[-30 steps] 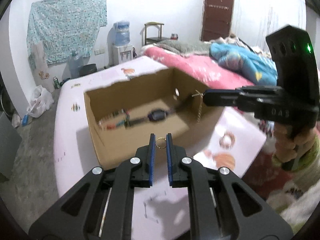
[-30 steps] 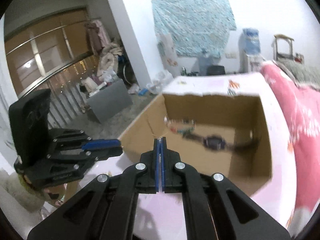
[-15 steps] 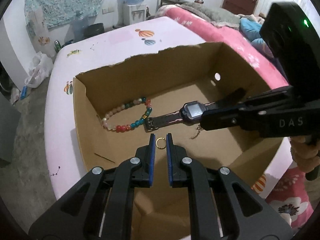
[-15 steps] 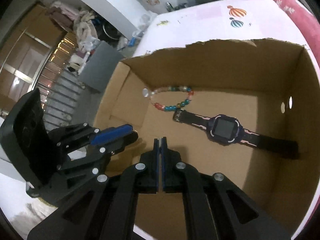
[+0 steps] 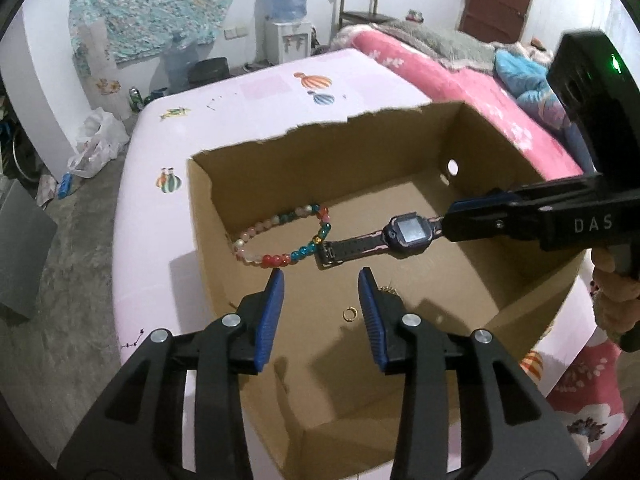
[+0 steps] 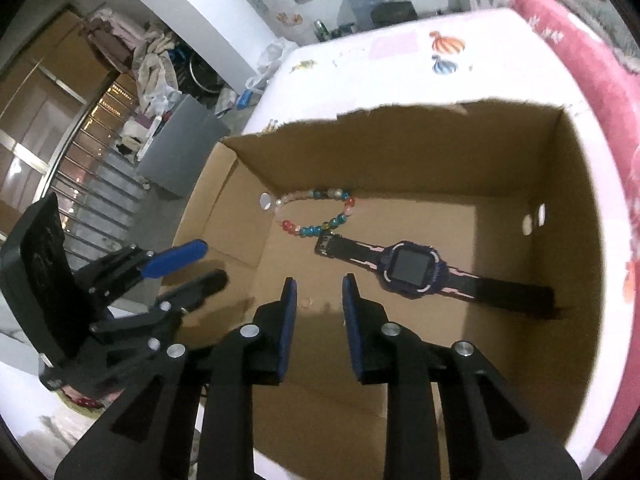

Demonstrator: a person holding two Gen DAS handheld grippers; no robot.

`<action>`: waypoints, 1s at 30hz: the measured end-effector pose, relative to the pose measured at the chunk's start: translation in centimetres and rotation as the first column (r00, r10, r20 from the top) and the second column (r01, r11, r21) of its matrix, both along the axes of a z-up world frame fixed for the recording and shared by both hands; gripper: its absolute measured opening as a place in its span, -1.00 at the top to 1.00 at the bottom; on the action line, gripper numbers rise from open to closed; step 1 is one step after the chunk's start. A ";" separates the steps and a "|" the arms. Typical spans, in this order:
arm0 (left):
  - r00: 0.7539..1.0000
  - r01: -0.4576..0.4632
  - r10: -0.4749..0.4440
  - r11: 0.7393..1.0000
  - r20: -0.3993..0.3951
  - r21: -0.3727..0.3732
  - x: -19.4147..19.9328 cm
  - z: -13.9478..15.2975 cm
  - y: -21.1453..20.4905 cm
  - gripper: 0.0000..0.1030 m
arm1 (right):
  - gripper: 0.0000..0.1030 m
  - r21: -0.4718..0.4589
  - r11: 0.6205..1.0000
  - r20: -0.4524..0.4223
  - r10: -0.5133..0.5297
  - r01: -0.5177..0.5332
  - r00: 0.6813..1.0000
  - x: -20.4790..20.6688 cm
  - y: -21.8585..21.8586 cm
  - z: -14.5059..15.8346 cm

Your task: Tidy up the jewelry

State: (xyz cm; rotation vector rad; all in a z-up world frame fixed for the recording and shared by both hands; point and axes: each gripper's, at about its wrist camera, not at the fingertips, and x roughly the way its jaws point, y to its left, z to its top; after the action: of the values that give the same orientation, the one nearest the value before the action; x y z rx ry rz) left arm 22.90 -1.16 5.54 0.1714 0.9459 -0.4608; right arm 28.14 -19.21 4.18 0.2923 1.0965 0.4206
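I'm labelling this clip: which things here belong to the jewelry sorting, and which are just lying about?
Job:
cardboard box
bead bracelet
smartwatch
small gold ring
gold chain

Lying about:
water dispenser
chair
plastic bag

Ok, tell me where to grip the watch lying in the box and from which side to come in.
Take the smartwatch by its strap across the narrow width, on the buckle end that points toward the bead bracelet. It lies flat on the cardboard box floor, so come straight down from above; the face is wider and the walls block a sideways approach.
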 end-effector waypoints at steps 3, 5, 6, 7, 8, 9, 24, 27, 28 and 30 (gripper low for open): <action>0.999 -0.015 0.016 0.999 0.041 -0.030 -1.7 1.5 1.3 0.12 | 0.27 -0.029 0.999 0.102 -0.016 0.019 0.995 -2.7 -0.6 2.4; 0.997 -0.020 0.024 0.999 0.074 -0.043 -3.2 2.3 2.2 -0.10 | 0.01 -0.042 0.999 0.173 -0.017 0.025 0.985 -4.7 -0.8 3.8; 0.995 -0.022 0.027 0.998 0.096 -0.053 -4.3 2.8 2.8 -0.17 | -0.05 -0.048 0.998 0.219 -0.019 0.030 0.975 -6.2 -0.9 4.6; 0.992 -0.027 0.034 0.998 0.118 -0.061 -5.5 3.2 3.4 -0.29 | -0.15 -0.049 0.998 0.257 -0.021 0.035 0.966 -7.6 -1.0 5.4; 0.991 -0.027 0.036 0.997 0.131 -0.067 -6.4 3.3 3.8 -0.40 | -0.27 -0.048 0.998 0.298 -0.023 0.039 0.954 -9.3 -1.1 6.0; 0.989 -0.026 0.036 0.997 0.140 -0.078 -7.4 3.4 4.3 -0.47 | -0.33 -0.046 0.998 0.323 -0.025 0.042 0.946 -10.4 -1.2 6.4; 0.995 -0.056 0.051 0.997 -0.089 -0.060 -14.0 -8.3 2.8 -0.74 | -0.86 -0.303 0.916 0.290 -0.174 0.263 0.941 -20.8 -0.7 -1.3; 0.993 -0.052 0.050 0.998 -0.110 -0.017 -13.8 -10.4 1.9 -0.74 | -0.86 -0.353 0.892 0.252 -0.201 0.283 0.947 -21.4 -0.7 -3.1; 0.992 -0.052 0.050 0.999 -0.116 -0.014 -13.6 -10.9 1.7 -0.74 | -0.86 -0.359 0.888 0.244 -0.207 0.287 0.947 -21.4 -0.6 -3.5; 0.995 -0.059 0.058 0.998 -0.085 -0.009 -13.7 -11.0 1.5 -0.76 | -0.86 -0.366 0.883 0.230 -0.219 0.293 0.948 -21.7 -0.6 -4.3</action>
State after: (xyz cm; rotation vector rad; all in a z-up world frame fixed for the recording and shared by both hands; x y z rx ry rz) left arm 9.25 0.37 -5.51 0.1139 1.0279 -0.4223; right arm 6.42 -19.82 -0.13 0.0349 0.9217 -0.0197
